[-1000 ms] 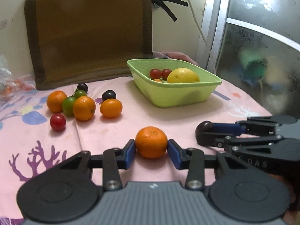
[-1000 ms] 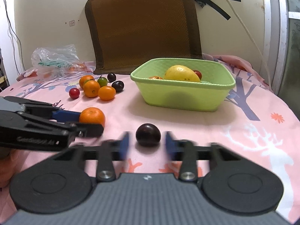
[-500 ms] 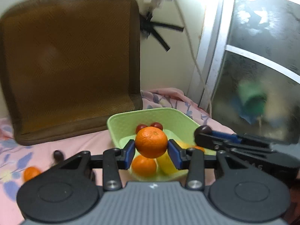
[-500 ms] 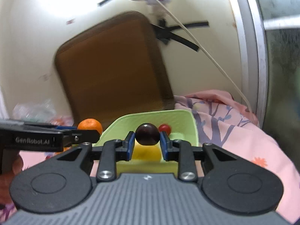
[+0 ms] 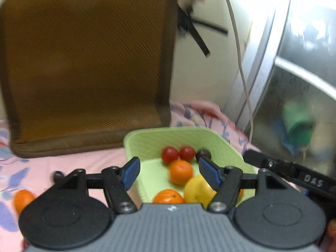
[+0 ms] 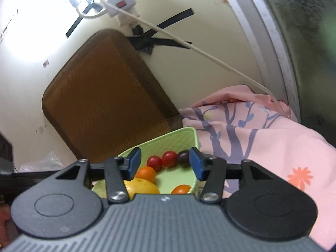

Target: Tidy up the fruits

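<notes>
In the green basket (image 5: 147, 140): 2 red cherry tomatoes (image 5: 169, 155), 1 dark plum (image 5: 203, 153) right beside them at the far wall, 1 lemon (image 5: 196, 190), and 3 orange fruits seen across both views – the mid one (image 5: 181, 171) just below the tomatoes, a near one (image 5: 168, 197) by the lemon, and a small one (image 6: 181, 189) at the basket's near-right corner in the right wrist view. Still out on the pink tablecloth (image 5: 88, 163): 1 orange (image 5: 22, 197) and 1 dark fruit (image 5: 58, 175), both at the left, blurred. Left gripper (image 5: 169, 173) hangs over the basket, jaws opening w/ nothing pinched; only basket fruit shows through the gap. Right gripper (image 6: 164, 163) likewise, jaws opening, empty, tilted over the basket's right side; its arm crosses the right of the left wrist view. Brown seat cushion (image 5: 84, 63) leans on the wall behind the basket; black tape (image 6: 151, 40) and a white power strip w/ cord (image 6: 119, 4) on the wall; window frame at right. Gripper bodies hide the basket's near edge. Vs half a sec ago: left was clamped on an orange, right on the plum; both fruits now lie in the basket.
</notes>
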